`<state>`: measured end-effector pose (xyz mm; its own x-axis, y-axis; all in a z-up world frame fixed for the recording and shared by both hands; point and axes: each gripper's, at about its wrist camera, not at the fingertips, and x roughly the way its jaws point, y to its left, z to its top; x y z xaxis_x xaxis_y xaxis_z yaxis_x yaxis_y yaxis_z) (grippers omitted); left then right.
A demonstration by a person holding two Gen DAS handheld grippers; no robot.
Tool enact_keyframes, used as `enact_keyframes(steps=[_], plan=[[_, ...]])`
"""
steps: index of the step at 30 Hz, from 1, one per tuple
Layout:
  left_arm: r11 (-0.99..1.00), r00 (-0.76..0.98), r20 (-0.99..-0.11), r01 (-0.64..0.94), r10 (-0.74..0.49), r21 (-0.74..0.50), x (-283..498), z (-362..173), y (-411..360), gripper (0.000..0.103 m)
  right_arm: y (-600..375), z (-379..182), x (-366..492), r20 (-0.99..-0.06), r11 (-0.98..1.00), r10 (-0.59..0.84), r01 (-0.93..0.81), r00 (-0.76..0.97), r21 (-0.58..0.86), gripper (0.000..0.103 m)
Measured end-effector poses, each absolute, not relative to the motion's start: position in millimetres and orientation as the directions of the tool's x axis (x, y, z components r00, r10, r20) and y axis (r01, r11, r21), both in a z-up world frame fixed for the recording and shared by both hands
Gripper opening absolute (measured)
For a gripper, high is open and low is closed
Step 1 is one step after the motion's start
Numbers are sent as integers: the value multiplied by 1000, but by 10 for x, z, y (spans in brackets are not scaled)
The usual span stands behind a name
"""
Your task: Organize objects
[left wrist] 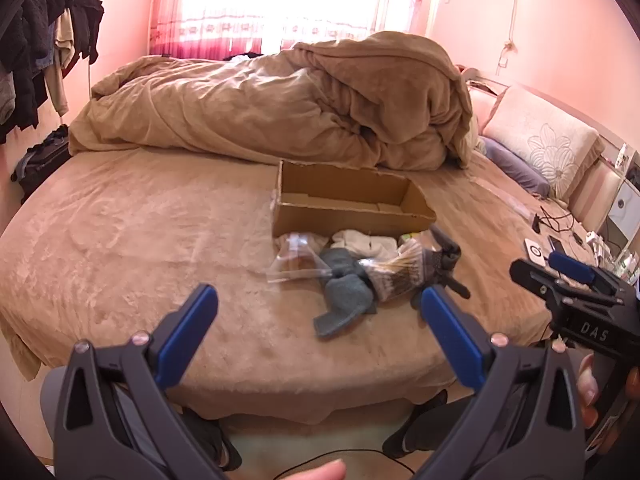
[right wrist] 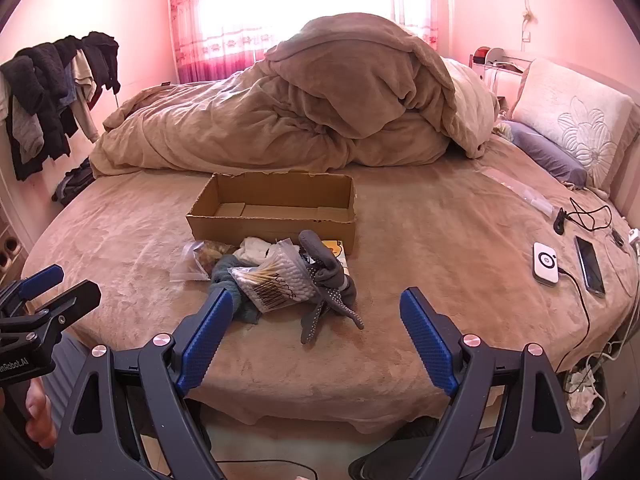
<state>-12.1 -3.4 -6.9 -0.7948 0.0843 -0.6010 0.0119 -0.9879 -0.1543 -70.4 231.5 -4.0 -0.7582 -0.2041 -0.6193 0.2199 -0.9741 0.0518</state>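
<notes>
An open, empty cardboard box point(left wrist: 352, 204) point(right wrist: 276, 210) stands on the bed. In front of it lies a small pile: a bag of cotton swabs point(left wrist: 396, 272) point(right wrist: 272, 278), a blue-grey sock point(left wrist: 346, 300) point(right wrist: 232, 276), grey dotted socks point(right wrist: 328, 280) point(left wrist: 446, 260), a white cloth point(left wrist: 368, 240) point(right wrist: 256, 248), a clear bag with brown contents point(left wrist: 298, 260) point(right wrist: 204, 260) and a yellow item point(right wrist: 340, 250). My left gripper point(left wrist: 320, 300) is open and empty, short of the pile. My right gripper point(right wrist: 316, 304) is open and empty, also short of the pile.
A heaped brown duvet point(left wrist: 300, 104) point(right wrist: 320, 112) lies behind the box. A white device point(right wrist: 546, 268), a phone point(right wrist: 590, 268) and cables point(right wrist: 584, 212) lie at the bed's right side. Pillows point(right wrist: 576, 128) are at far right. Clothes point(left wrist: 44, 60) hang at left.
</notes>
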Motion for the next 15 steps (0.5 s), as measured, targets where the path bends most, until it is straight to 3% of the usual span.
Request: enact_keyframes(steps=[15], plan=[[-988, -795, -600, 6, 88, -153, -112, -75, -1, 103, 2298, -26, -668, -614, -974, -206, 223, -762, 50, 88]])
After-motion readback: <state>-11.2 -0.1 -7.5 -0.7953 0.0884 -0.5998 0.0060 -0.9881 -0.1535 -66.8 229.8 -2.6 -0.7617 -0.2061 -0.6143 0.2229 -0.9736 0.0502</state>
